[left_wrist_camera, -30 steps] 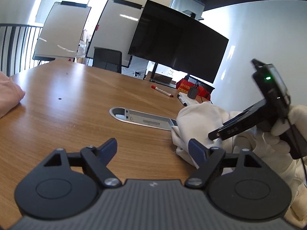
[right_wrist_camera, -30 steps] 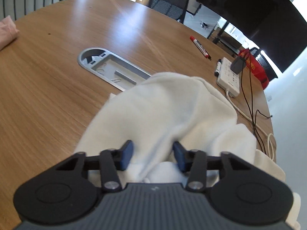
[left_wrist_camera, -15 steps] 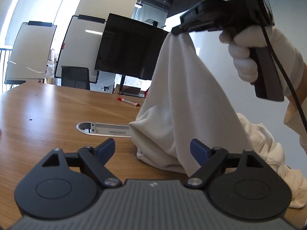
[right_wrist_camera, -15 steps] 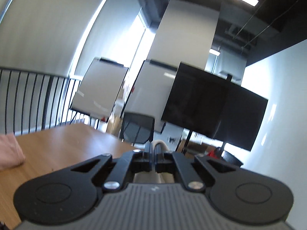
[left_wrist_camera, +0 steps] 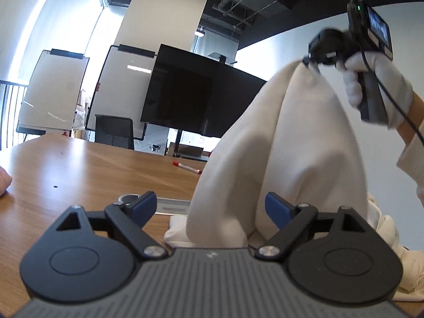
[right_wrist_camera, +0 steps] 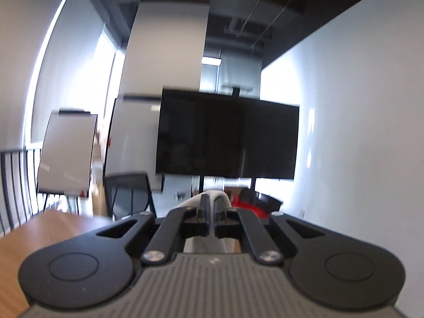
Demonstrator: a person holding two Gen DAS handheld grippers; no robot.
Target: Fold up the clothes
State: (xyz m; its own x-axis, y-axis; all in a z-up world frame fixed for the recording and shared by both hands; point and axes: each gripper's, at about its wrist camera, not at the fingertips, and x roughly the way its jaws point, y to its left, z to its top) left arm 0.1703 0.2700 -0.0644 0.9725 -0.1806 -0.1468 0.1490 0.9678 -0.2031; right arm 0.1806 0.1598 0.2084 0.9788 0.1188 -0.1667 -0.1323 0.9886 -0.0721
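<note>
The right hand-held gripper [left_wrist_camera: 308, 62] is up high, and its jaws are squeezed shut on a pinch of the white garment [left_wrist_camera: 286, 145]. A hand in a white glove [left_wrist_camera: 376, 84] holds its handle. The garment hangs down from that pinch like a tent, and its bottom part lies bunched on the brown wooden worktop [left_wrist_camera: 79, 175]. In the right wrist view the two black fingers sit almost together, with a bit of the white cloth [right_wrist_camera: 212, 194] poking out past their tips. The left hand-held gripper [left_wrist_camera: 209, 208] is low, near the worktop, and its jaws are wide apart with nothing in them. The hanging garment is right in front of it, between the two blue pads [left_wrist_camera: 141, 206], but the pads do not press on it. A red marker [left_wrist_camera: 186, 167] lies on the worktop behind the garment. A grey metal cable box [left_wrist_camera: 169, 206] is set into the worktop beside the garment. A big black screen [left_wrist_camera: 198, 100] and two whiteboards [left_wrist_camera: 53, 92] stand at the back.
</note>
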